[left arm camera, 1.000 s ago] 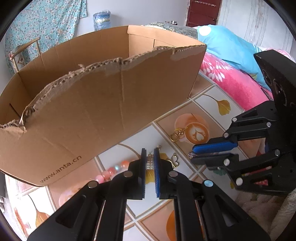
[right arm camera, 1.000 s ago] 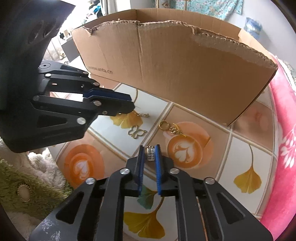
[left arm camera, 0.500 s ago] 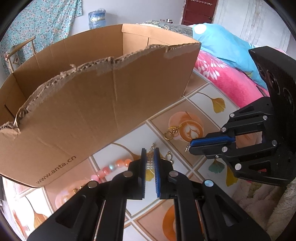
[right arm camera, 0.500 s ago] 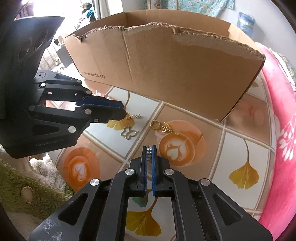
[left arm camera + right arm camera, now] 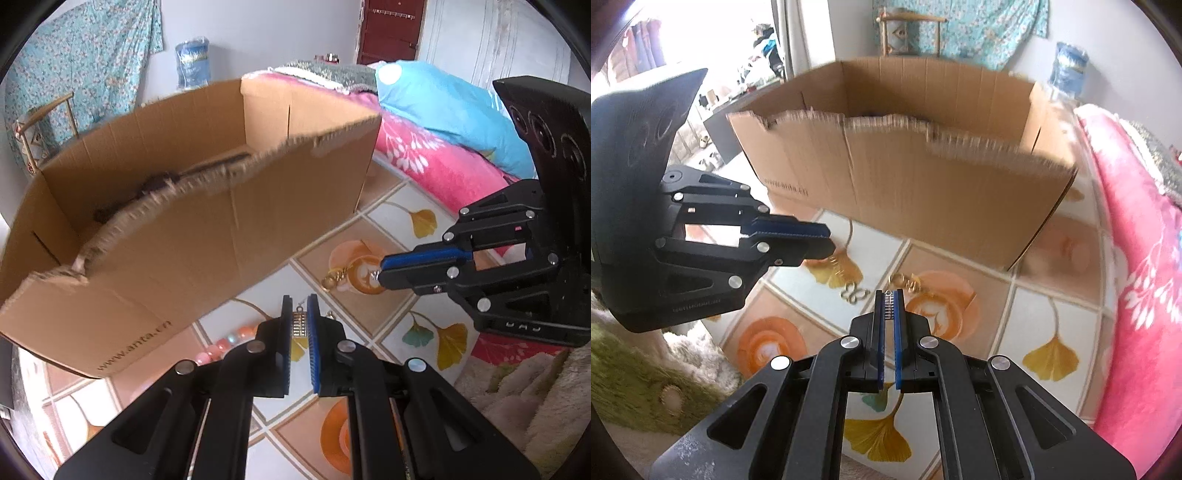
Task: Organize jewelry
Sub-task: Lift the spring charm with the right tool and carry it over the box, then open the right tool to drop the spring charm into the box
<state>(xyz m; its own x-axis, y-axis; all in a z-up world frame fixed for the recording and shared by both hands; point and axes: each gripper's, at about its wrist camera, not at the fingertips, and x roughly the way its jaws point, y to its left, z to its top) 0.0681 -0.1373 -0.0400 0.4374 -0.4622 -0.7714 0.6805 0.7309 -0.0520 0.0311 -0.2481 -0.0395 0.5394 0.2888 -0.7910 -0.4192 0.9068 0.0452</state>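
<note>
Both grippers carry small metal pieces toward the cardboard box [image 5: 207, 221]. Left gripper [image 5: 300, 325]: jaws clamped on a ribbed silver link [image 5: 299, 324]. Right gripper [image 5: 888, 310]: jaws clamped on a similar link [image 5: 888, 308]. Clear the ragged torn rim before releasing. Gold butterfly charm [image 5: 854, 294] and keyring [image 5: 905, 280] remain on the glossy patterned floor.

The cardboard box [image 5: 905, 177] is smeared by motion along its torn rim, and its printed lettering cannot be read in the right wrist view. Something dark lies inside it [image 5: 155, 184], mostly hidden behind the front wall and too blurred to identify. The bead string [image 5: 221, 345] on the patterned surface [image 5: 388, 325] is largely covered by the left gripper [image 5: 299, 325].
</note>
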